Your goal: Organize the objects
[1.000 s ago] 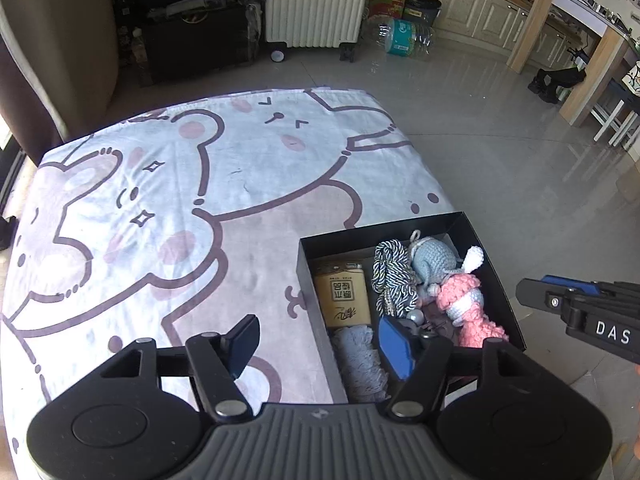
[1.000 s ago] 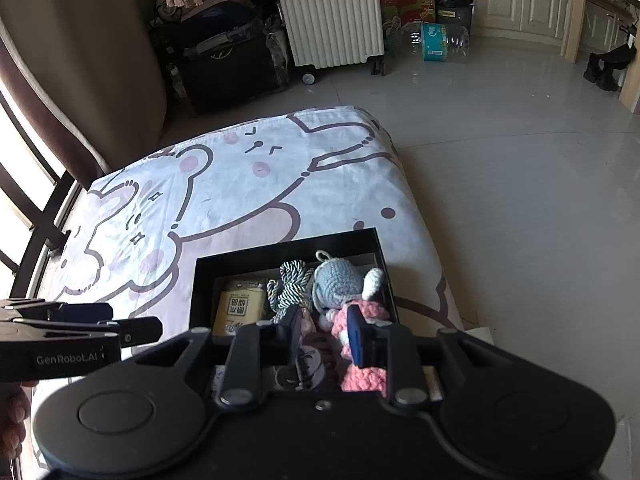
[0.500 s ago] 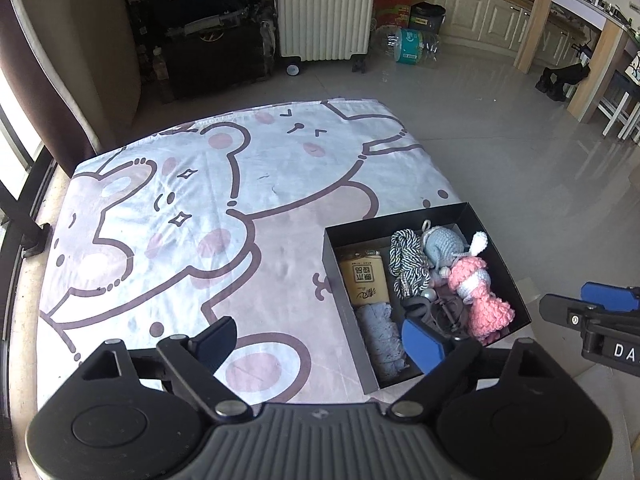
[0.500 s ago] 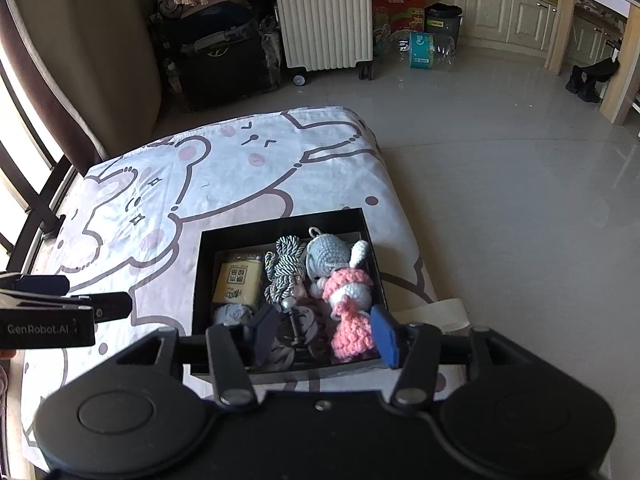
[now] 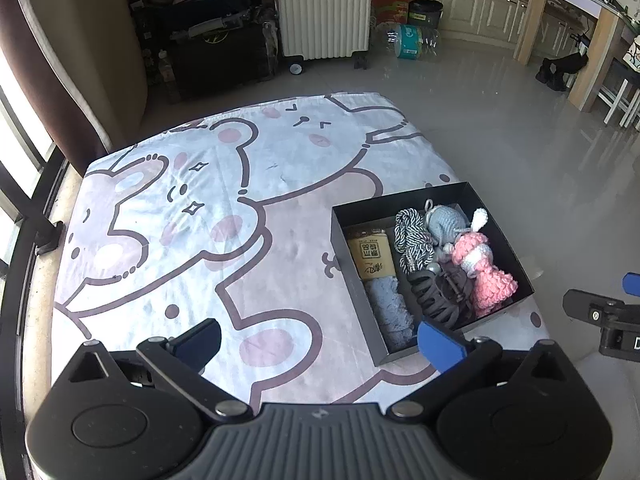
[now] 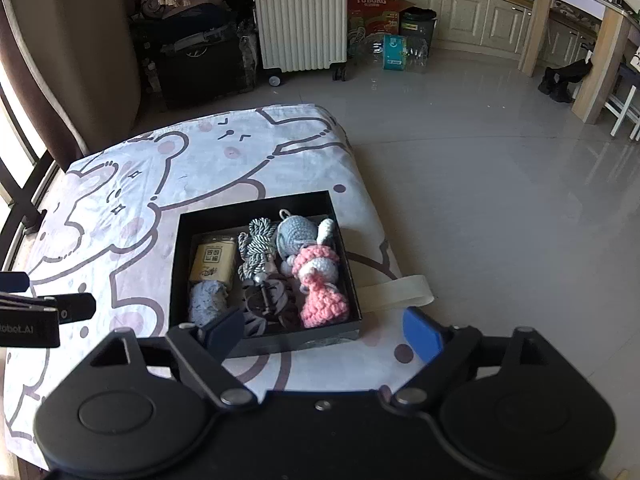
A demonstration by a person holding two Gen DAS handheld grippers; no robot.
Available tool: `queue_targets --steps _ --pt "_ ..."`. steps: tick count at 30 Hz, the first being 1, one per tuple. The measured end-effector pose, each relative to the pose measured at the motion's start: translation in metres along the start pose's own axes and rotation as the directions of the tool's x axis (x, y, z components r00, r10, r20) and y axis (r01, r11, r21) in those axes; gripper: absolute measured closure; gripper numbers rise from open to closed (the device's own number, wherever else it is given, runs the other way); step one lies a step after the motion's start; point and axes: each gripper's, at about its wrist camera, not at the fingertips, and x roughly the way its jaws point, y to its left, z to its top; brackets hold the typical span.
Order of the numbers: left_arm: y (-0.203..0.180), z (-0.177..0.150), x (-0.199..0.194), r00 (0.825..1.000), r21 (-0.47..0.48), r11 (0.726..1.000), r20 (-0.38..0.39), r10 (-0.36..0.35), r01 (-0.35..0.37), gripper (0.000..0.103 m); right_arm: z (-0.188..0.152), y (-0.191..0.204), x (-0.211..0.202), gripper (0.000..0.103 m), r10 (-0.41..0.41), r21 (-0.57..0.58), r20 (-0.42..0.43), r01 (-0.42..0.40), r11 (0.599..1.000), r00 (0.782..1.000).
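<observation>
On bed: black box [image 6: 176, 264] near rt edge of cartoon-bear sheet [image 5: 192, 216]
Inside box: tea packet [image 6: 213, 259], striped cord [image 6: 253, 248], crochet dolls [image 6: 316, 276], hair claw [image 5: 434, 298]
Grippers: left gripper [image 5: 320, 340] & right gripper [image 6: 324, 330] both spread wide, holding nothing
Progress: looks done; no loose items seen on sheet

We've got both grippers held up in the air, side by side and well apart. Our left gripper [image 5: 318, 338] has its jaws spread wide with nothing between the blue pads [image 5: 440, 344]. Our right gripper [image 6: 322, 330] is the same deal: jaws wide, nothing pinched. Each one pokes into the edge of the other's camera, roughly level.
</observation>
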Motion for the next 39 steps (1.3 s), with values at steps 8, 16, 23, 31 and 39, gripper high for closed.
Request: queue_targets --steps 8,16,23,31,39 --pt "0.004 -0.005 0.003 1.0 -0.002 1.0 -0.017 0.015 -0.015 0.0 -0.01 -0.003 0.002 0.0 -0.035 0.001 -0.006 0.035 0.999 0.999" --pt "0.01 -0.007 0.007 0.999 -0.024 1.0 -0.033 0.002 -0.003 0.0 -0.011 -0.003 0.002 0.0 -0.044 0.008 -0.004 0.044 0.999 0.999" --pt "0.012 -0.007 0.008 0.999 -0.035 0.999 -0.035 -0.014 0.012 0.0 -0.012 -0.001 0.002 0.0 -0.047 0.007 -0.008 0.047 0.999 0.999" --pt "0.013 -0.008 0.009 0.999 -0.038 0.999 -0.041 -0.017 0.015 0.0 -0.013 0.0 0.003 0.0 -0.044 0.009 -0.012 0.044 0.999 0.999" --pt "0.011 -0.008 0.008 0.999 -0.027 1.0 -0.039 -0.017 0.016 0.0 -0.014 0.001 0.003 0.0 -0.042 0.011 -0.014 0.042 0.999 0.999"
